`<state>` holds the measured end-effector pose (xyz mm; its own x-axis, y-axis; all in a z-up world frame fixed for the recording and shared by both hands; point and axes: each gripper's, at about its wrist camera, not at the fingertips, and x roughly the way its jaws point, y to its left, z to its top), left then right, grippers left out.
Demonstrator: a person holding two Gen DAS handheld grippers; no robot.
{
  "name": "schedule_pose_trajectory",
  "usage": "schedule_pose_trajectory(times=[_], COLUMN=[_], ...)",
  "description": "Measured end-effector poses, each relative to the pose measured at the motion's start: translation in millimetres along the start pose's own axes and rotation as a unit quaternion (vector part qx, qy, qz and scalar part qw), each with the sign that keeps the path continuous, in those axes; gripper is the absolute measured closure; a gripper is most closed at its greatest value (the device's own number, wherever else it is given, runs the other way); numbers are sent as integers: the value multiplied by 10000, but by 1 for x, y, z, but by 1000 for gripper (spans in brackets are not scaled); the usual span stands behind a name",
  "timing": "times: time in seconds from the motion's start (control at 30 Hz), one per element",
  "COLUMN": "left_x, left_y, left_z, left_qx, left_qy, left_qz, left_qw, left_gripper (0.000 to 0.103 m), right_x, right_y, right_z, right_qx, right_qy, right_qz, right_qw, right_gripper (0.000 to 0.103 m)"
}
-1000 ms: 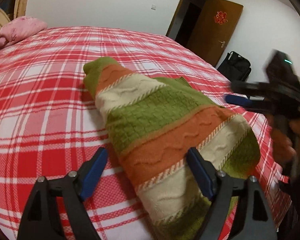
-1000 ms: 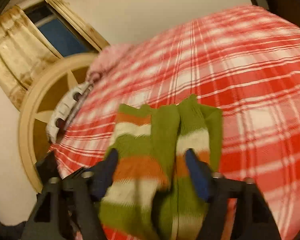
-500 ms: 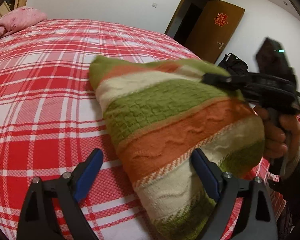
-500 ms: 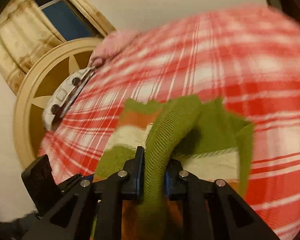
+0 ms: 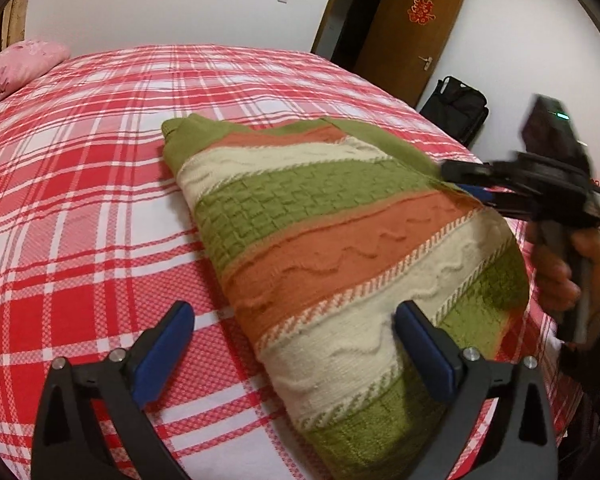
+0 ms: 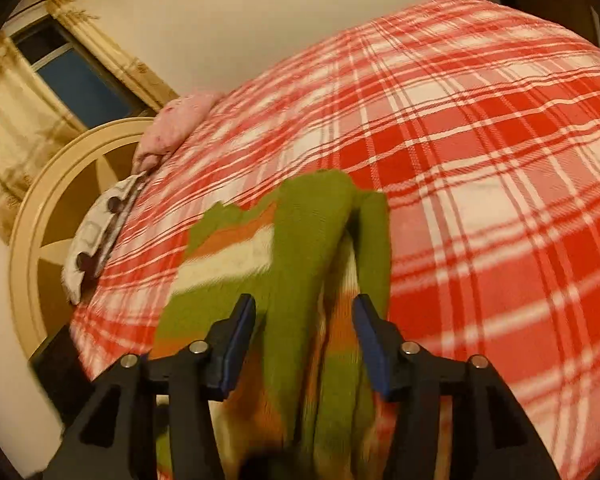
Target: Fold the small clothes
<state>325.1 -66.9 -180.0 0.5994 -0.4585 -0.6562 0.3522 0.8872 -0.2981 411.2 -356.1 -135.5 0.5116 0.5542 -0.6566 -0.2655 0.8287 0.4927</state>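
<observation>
A small knitted sweater (image 5: 340, 232) with green, orange and cream stripes lies folded on the red plaid bed (image 5: 80, 184). My left gripper (image 5: 296, 344) is open just above the bed, its right finger resting on the sweater's near part. My right gripper (image 6: 304, 340) is open, with a green fold of the sweater (image 6: 312, 240) lying between its blue pads without being pinched. In the left wrist view the right gripper (image 5: 468, 180) sits at the sweater's right edge, blurred, held by a hand.
A pink pillow (image 5: 16, 64) lies at the bed's far left, by a round cream headboard (image 6: 60, 184). An open brown door (image 5: 408, 28) and a black bag (image 5: 456, 108) stand beyond the bed's far right edge.
My right gripper, shut on the green fold half a second ago, has opened and let it go. The sweater's raised right side has dropped back onto the bed. The left gripper stayed open.
</observation>
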Motion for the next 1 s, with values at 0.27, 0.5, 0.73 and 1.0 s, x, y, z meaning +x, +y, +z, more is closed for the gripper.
schedule_pose_trajectory(times=[0.27, 0.5, 0.73, 1.0], left_x=[-1, -18, 0, 2], left_y=[-5, -15, -31, -25], left_z=[0, -9, -15, -17], left_qx=[70, -100, 234, 128], left_qy=[-27, -99, 360, 369], left_qz=[125, 91, 491, 379], left_qw=[9999, 9999, 9979, 9985], left_gripper=[0, 0, 0, 0], right_x=[-21, -45, -28, -69], right_y=[16, 28, 3, 44], right_z=[-54, -62, -76, -51], right_qx=[-53, -214, -278, -704], right_qy=[495, -20, 554, -602], right_qz=[543, -350, -853, -1051], right_qw=[9973, 9992, 9944, 9901], right_gripper=[47, 94, 94, 49])
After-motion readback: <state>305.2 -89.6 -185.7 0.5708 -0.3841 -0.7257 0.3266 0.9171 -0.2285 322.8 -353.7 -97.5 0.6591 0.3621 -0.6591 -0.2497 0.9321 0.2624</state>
